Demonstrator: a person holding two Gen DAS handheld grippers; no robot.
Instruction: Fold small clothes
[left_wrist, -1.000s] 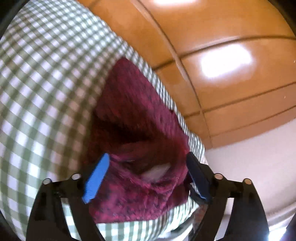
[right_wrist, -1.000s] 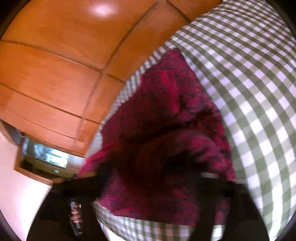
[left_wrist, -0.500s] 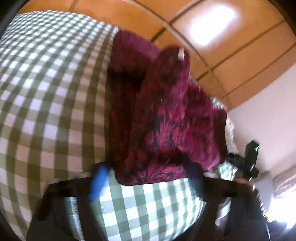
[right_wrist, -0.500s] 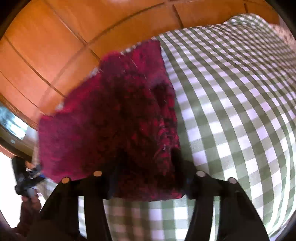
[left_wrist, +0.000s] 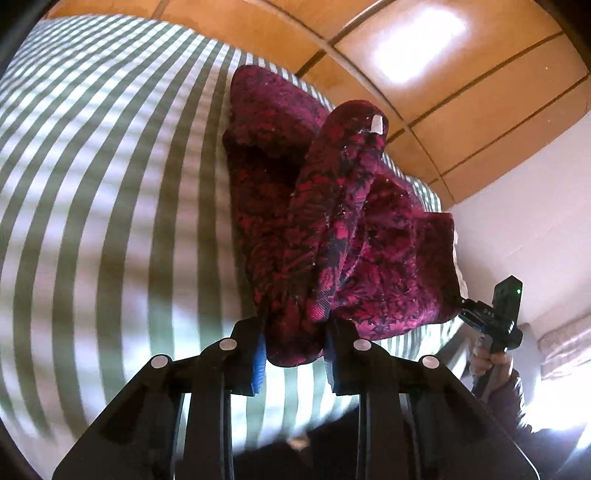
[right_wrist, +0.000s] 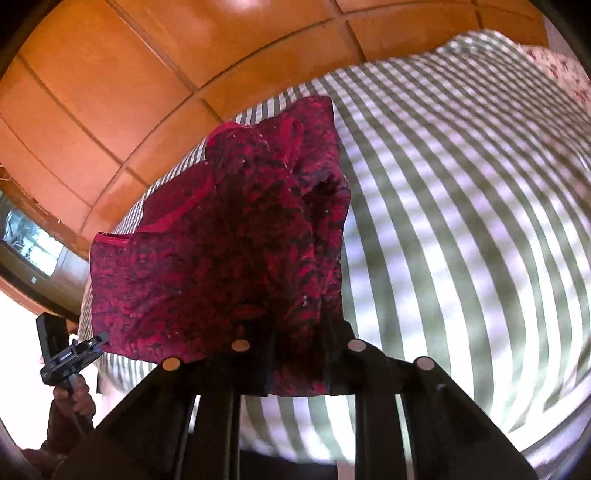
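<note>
A small dark red patterned garment (left_wrist: 332, 229) lies bunched on a green-and-white checked cloth (left_wrist: 110, 221). My left gripper (left_wrist: 293, 350) is shut on its near left corner, between the blue pads. My right gripper (right_wrist: 295, 354) is shut on the near right corner of the garment (right_wrist: 236, 243). The garment hangs stretched between the two grippers, lifted off the cloth at the near edge. The right gripper also shows in the left wrist view (left_wrist: 495, 314), and the left gripper in the right wrist view (right_wrist: 70, 354).
The checked cloth (right_wrist: 461, 221) covers a soft surface, blurred by motion. A wooden panelled wall (left_wrist: 424, 74) rises behind it. A floral fabric (right_wrist: 557, 70) lies at the far right. A window (right_wrist: 26, 236) is at the left.
Both grippers closed on the garment's near corners and pulled back and apart. The garment now hangs between them, and the cloth is blurred by fast motion.
</note>
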